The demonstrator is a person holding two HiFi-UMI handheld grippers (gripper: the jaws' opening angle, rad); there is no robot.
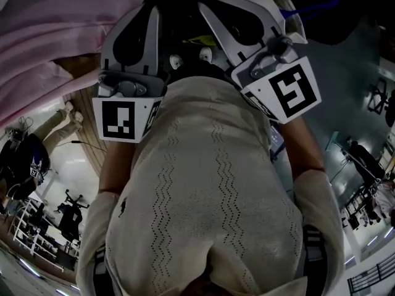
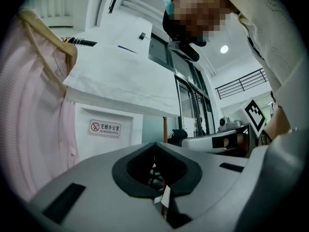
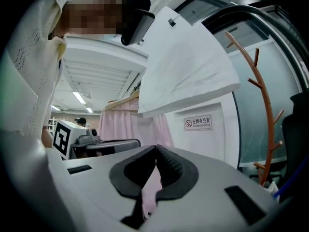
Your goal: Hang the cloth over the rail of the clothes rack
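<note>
Two tools sit side by side close in front of the person's cream knit sweater (image 1: 210, 184), their marker cubes (image 1: 123, 119) facing the head camera. The left tool (image 2: 154, 146) is closed, its dark pads meeting at the tips with nothing clamped between them; only a small pale scrap of the background shows through the gap lower down. The right tool (image 3: 155, 150) is likewise closed tip to tip. Pink shows through the opening under its tips, in line with the fabric hanging farther back, and nothing is seen pinched there. The pink cloth (image 2: 29, 105) hangs to the left of the left tool, well apart from both tools, draped on a wooden hanger (image 2: 46, 37) whose hook sits by the end of a dark rail (image 2: 79, 42). In the head view the same cloth fills the upper left corner. A white panel (image 2: 120, 76) juts out overhead, with a no-smoking sign (image 2: 105, 128) on the wall beneath it. A brown branching coat stand (image 3: 263, 105) rises at the right of the right gripper view.
</note>
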